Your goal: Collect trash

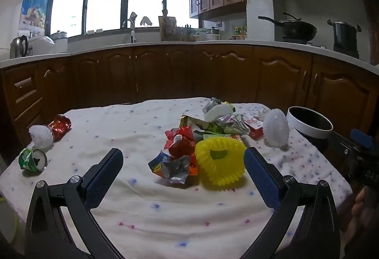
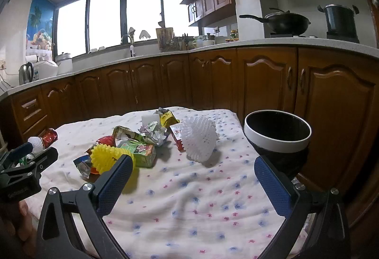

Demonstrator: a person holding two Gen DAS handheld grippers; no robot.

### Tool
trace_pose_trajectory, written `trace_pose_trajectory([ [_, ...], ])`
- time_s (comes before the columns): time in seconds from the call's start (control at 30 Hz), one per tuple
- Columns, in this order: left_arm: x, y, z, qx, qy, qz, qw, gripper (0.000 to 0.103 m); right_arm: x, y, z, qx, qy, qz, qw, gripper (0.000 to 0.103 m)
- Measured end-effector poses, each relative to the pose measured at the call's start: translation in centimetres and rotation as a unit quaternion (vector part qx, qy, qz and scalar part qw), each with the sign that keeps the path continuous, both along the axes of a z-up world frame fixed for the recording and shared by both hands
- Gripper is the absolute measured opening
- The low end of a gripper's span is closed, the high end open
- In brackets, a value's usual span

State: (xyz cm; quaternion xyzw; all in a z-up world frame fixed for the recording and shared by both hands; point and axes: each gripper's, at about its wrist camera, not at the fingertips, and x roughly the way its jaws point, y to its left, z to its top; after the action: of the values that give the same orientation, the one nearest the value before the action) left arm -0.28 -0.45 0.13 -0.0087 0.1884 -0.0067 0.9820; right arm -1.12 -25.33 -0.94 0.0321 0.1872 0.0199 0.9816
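A heap of trash lies mid-table on a flowered cloth (image 1: 165,211): a yellow foam net (image 1: 220,160), red wrappers (image 1: 180,143), a silver-blue wrapper (image 1: 170,167), crumpled paper (image 1: 229,122) and a green carton (image 2: 139,151). A white foam net (image 2: 200,139) stands at the right of the heap. My left gripper (image 1: 183,167) hovers wide open just before the heap, nothing between its fingers. My right gripper (image 2: 193,176) is open too, over bare cloth, short of the white net. A black bin with a white rim (image 2: 277,135) stands off the table's right edge.
At the table's left edge lie a crushed green can (image 1: 33,160), another white foam net (image 1: 41,137) and a red wrapper (image 1: 60,126). Brown kitchen cabinets (image 2: 213,83) and a worktop with a wok (image 2: 284,22) run behind the table.
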Motion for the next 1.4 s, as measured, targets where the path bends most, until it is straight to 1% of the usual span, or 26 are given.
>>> trace_pose_trajectory([
  [0.47,0.02,0.24,0.09,-0.002,0.0,0.007,1.0,0.103,-0.31,0.13,0.21,0.001,-0.007,0.005,1.0,0.103],
  [1.4,0.11,0.22,0.06,0.001,0.001,0.006,1.0,0.103,-0.26,0.65,0.26,0.001,-0.004,0.009,1.0,0.103],
])
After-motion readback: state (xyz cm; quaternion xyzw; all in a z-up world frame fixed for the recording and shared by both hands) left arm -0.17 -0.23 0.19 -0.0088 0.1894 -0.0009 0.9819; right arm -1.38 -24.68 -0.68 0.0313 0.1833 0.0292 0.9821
